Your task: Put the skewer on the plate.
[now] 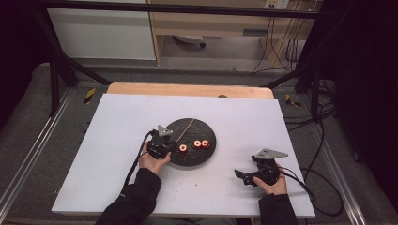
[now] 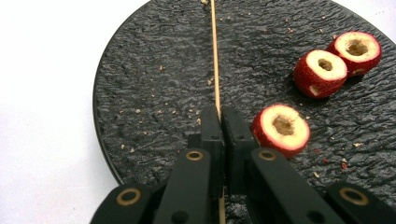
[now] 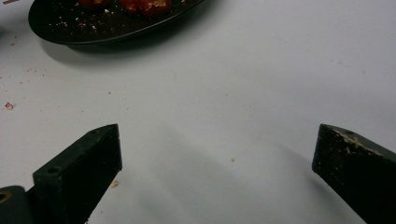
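Note:
A round black slate plate (image 1: 202,129) (image 2: 154,70) lies mid-table with three cored red fruit pieces (image 2: 282,129) (image 2: 321,72) (image 2: 357,51) on it; in the high view they show as red rings (image 1: 183,148) (image 1: 197,143) (image 1: 205,143). A thin wooden skewer (image 2: 215,56) (image 1: 187,126) runs across the plate. My left gripper (image 2: 220,112) (image 1: 171,146) is shut on the skewer's near end, just left of the nearest fruit piece. My right gripper (image 3: 217,140) (image 1: 240,175) rests on the white tabletop to the plate's right, jaws wide open with nothing between them.
Crumbs are scattered on the plate and on the white board (image 1: 117,140) (image 3: 233,93). The plate's rim (image 3: 116,35) sits at the far end of the right gripper view. Black frame bars and cables (image 1: 324,140) border the table.

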